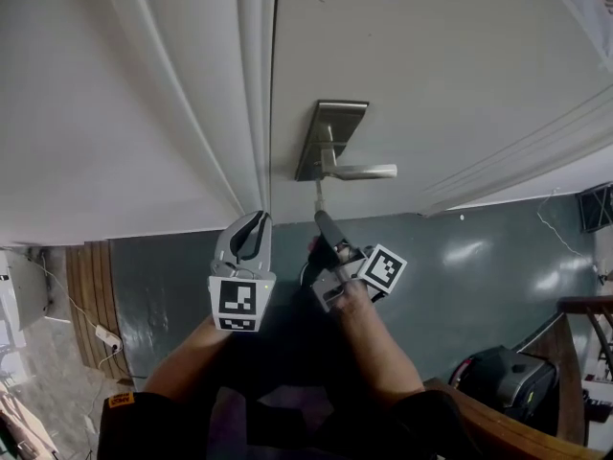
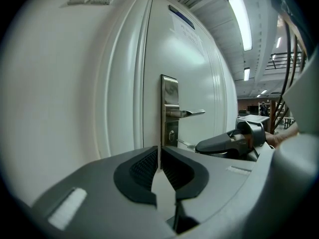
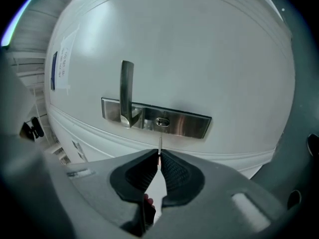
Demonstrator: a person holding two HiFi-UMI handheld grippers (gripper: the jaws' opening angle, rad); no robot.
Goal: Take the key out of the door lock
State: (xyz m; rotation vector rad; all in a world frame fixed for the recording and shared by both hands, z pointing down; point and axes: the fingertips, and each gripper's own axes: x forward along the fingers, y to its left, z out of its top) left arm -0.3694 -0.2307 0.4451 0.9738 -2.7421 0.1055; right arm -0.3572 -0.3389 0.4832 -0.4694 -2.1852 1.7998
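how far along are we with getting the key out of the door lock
Done: the right gripper is shut on the key. In hand: the pull. The blade points straight at the keyhole, and whether its tip is clear cannot be told. Left: draw the key fully away. The left gripper is shut, empty and idle.

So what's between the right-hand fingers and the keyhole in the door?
Only the key: the right gripper view shows its thin blade running from the right gripper, shut on it, toward the keyhole. Whether its tip is still inside is unclear.
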